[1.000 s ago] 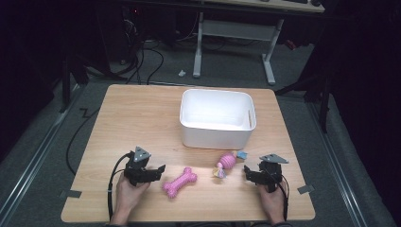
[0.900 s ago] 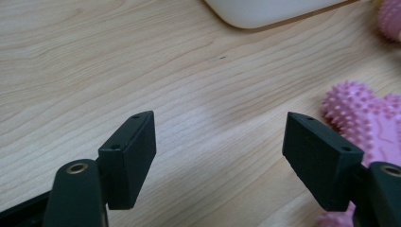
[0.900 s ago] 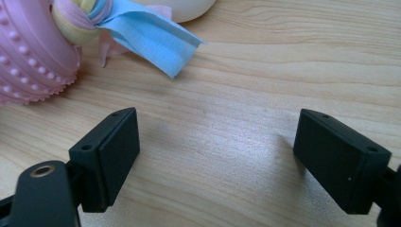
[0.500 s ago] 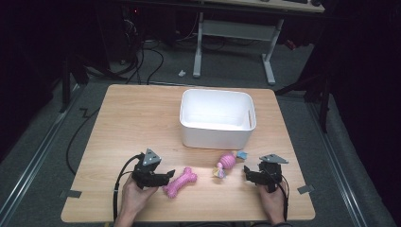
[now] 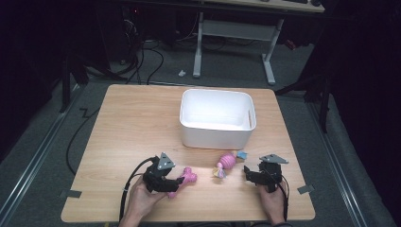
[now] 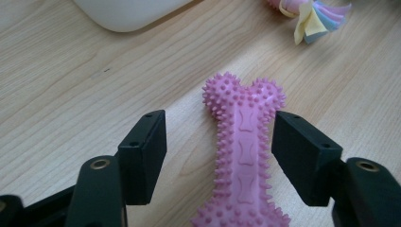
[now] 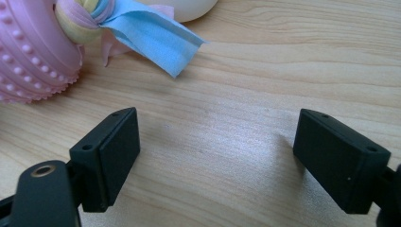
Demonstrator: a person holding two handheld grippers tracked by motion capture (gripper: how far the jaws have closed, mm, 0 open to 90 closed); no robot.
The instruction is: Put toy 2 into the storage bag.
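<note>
Down at the near left of the wooden table [image 5: 132, 118] lies the pink spiky bone toy [image 6: 243, 156], flat on the wood with one knobbed end pointing away toward the far right. Around its shaft sits the left gripper [image 6: 220, 146], whose jaws have just been closing with the bone between them; in the left gripper view the right-hand pad looks to be touching or just beside the spikes, while a clear strip of table shows between the bone and the left-hand pad, so the jaws are partly apart and not yet clamped. In the high view this gripper [image 5: 172, 182] is held by a hand [image 5: 139, 201] coming in from the near edge, its cable looping off to the left. Just right of the bone, near the table's middle, lies a pink ribbed ball toy [image 5: 228, 161] with yellow and blue fabric strips tied to it. Farther right, the right gripper [image 5: 249, 174] rests low over the wood with its jaws wide apart over bare wood [image 7: 215, 146], the ball toy just beyond its left jaw. Behind the toys, toward the far side, stands a white bin [image 5: 189, 127].
</note>
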